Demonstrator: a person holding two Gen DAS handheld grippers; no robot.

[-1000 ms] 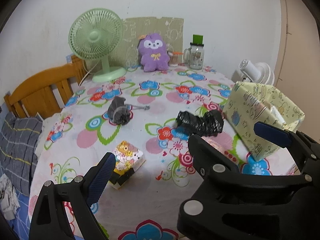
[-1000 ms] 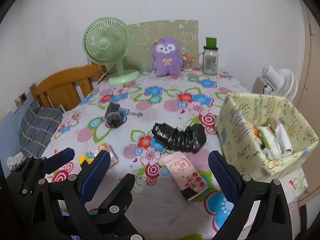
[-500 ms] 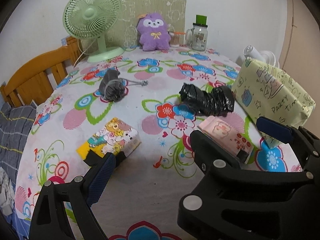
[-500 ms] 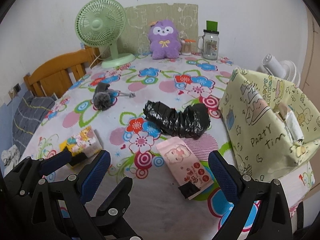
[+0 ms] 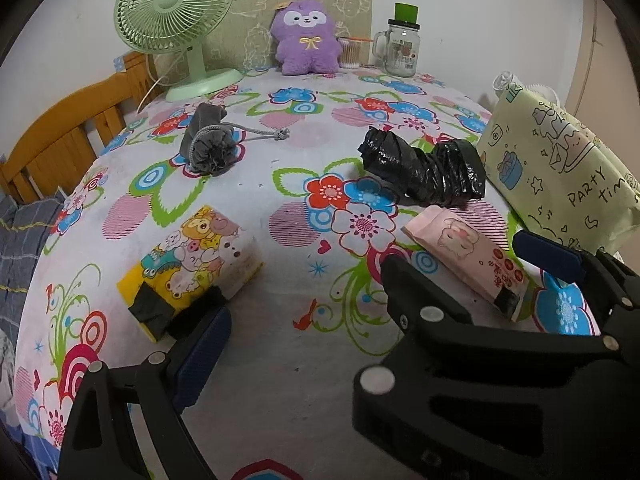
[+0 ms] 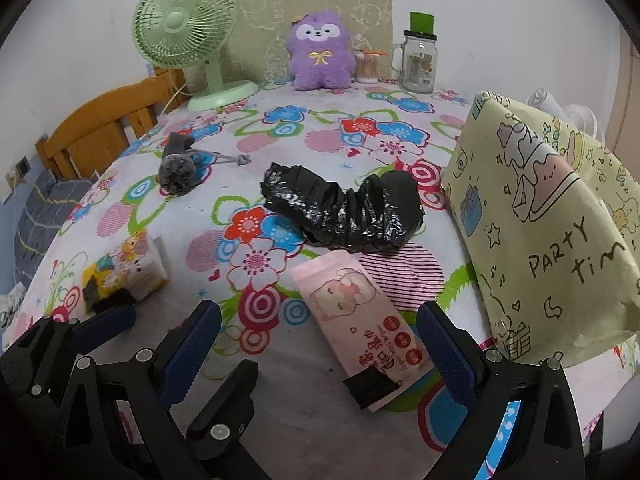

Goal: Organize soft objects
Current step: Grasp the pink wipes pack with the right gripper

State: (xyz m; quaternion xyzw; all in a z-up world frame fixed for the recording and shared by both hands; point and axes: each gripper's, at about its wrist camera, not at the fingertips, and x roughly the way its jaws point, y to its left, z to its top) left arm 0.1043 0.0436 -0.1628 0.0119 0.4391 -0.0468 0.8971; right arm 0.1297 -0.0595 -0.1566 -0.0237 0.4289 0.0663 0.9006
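Note:
A pink tissue pack (image 6: pixel 360 332) lies on the flowered tablecloth between the fingers of my right gripper (image 6: pixel 320 332), which is open and low over it. A yellow cartoon tissue pack (image 5: pixel 192 268) lies just ahead of my left gripper's left finger; my left gripper (image 5: pixel 376 292) is open and empty. A crumpled black plastic bag (image 6: pixel 344 208) lies mid-table. A grey drawstring pouch (image 5: pixel 208 144) lies further left. A yellow-green paper box (image 6: pixel 552 216) stands at the right edge. The pink pack also shows in the left wrist view (image 5: pixel 468 256).
A green desk fan (image 5: pixel 176 20), a purple plush toy (image 5: pixel 306 36), a cotton-swab jar (image 5: pixel 349 53) and a glass mug with green lid (image 5: pixel 402 46) stand along the back wall. A wooden chair back (image 5: pixel 64 140) is at the left. A white fan (image 6: pixel 560 108) sits behind the box.
Both grippers have come down and forward toward the table. The tissue packs and the black bag now look larger and closer. Nothing has been picked up.

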